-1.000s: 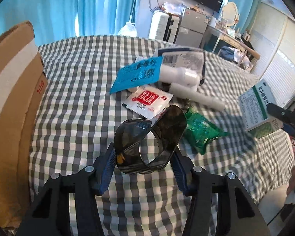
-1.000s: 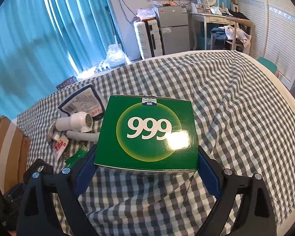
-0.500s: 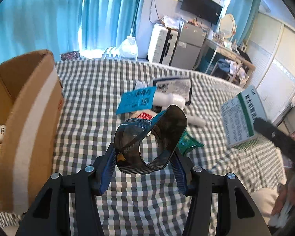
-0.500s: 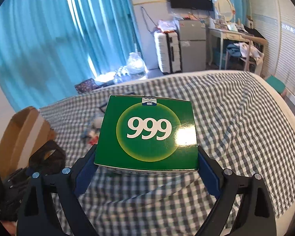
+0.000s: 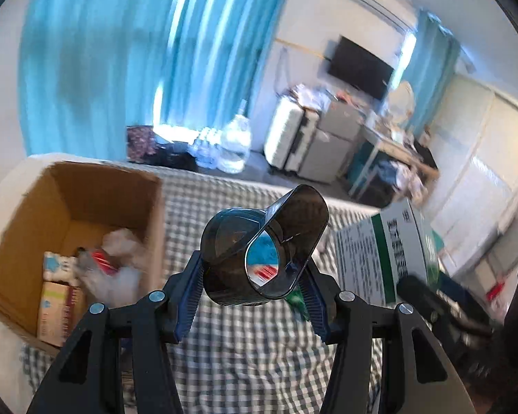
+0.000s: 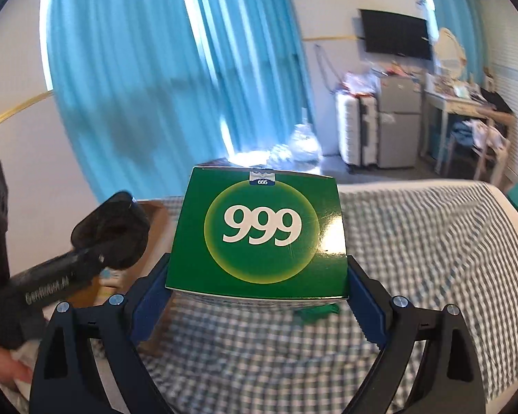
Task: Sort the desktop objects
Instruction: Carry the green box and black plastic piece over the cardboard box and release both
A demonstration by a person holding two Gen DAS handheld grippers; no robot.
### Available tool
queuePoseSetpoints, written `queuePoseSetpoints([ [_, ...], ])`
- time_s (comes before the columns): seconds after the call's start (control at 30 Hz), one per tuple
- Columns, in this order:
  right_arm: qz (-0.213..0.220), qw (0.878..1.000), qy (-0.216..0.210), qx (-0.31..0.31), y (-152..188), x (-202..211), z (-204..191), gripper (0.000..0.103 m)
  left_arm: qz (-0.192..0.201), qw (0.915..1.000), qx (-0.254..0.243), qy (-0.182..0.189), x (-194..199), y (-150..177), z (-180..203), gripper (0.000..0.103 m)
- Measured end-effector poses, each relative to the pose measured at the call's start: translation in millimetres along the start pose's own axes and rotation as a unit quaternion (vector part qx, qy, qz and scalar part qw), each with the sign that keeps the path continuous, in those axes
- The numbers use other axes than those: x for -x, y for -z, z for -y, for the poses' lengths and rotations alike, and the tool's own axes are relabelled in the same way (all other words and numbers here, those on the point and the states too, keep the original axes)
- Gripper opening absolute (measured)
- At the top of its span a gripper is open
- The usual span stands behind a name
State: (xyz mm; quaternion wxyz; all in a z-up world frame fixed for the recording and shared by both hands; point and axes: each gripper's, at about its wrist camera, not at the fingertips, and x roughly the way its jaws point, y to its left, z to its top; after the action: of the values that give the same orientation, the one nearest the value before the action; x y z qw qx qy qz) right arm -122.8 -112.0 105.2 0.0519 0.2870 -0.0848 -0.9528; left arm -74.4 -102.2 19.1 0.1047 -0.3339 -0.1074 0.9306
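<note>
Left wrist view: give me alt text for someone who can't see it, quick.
The left gripper holds a dark glossy plastic cup-like piece above the checked cloth. An open cardboard box, left, already holds some packets. At right, a green and white medicine box shows in the other gripper.

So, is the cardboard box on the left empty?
No, the cardboard box already holds several small packages and some white wrapping at its bottom.

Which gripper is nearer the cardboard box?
Left. The left gripper, holding a dark cup, hangs beside the cardboard box; the right gripper, holding a green carton, is farther off.
</note>
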Motion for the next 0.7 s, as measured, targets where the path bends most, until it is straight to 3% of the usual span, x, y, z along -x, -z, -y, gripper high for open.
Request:
queuePoseSetpoints([
  [0.13,0.000,0.998,-0.059,0.006,-13,-3,-38,0.092,0.023,0.9993,0.013,-0.025,23,-23,-39,0.055],
  [0.33,-0.016,0.991,-0.130,0.015,-28,-34,-98,0.092,0.014,0.9967,0.041,-0.068,28,-35,-101,0.055],
  [0.7,-0.080,0.981,-0.171,0.036,-17,-119,-163,0.092,-0.048,0.9890,0.080,-0.114,-33,-21,-199,0.055],
])
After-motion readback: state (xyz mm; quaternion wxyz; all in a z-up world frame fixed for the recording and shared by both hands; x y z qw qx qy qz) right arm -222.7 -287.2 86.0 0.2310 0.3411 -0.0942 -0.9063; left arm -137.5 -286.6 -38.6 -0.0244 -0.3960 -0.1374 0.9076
